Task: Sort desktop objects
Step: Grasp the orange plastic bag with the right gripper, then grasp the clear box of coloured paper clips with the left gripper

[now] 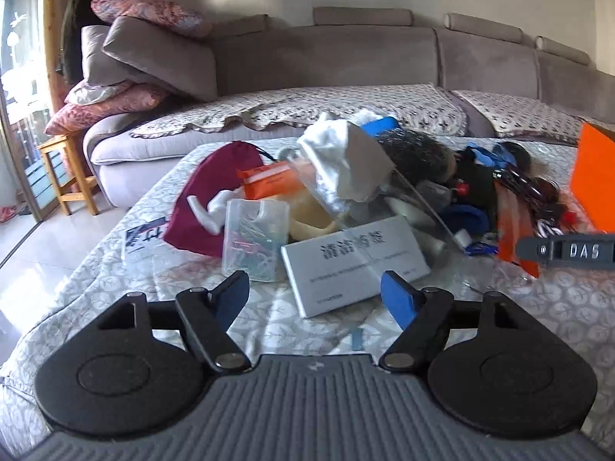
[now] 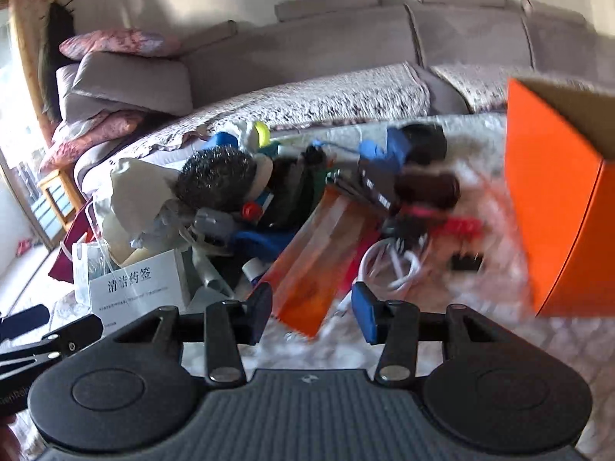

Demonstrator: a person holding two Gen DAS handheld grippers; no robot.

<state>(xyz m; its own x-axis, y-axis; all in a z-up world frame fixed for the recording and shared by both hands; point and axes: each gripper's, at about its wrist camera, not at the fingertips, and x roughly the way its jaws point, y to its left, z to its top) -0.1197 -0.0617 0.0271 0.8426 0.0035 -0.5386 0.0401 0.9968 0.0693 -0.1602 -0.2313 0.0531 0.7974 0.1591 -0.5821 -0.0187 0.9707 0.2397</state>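
A heap of small objects lies on a table covered by a patterned cloth [image 1: 115, 269]. My left gripper [image 1: 315, 296] is open and empty, just short of a white labelled box [image 1: 353, 265] and a clear box of paper clips [image 1: 253, 242]. A maroon pouch [image 1: 215, 196], an orange packet [image 1: 269, 182] and a crumpled white bag [image 1: 342, 161] lie behind them. My right gripper [image 2: 311, 313] is open and empty, above an orange translucent sleeve [image 2: 319, 261] and a white cable [image 2: 388, 269]. The white box also shows in the right wrist view [image 2: 138, 288].
An open orange cardboard box [image 2: 557, 207] stands at the table's right; it also shows in the left wrist view [image 1: 595, 176]. A steel scourer [image 2: 215, 180], blue items and dark items fill the heap's middle. A grey sofa [image 1: 326, 61] runs behind the table. A wooden stool [image 1: 65, 169] stands left.
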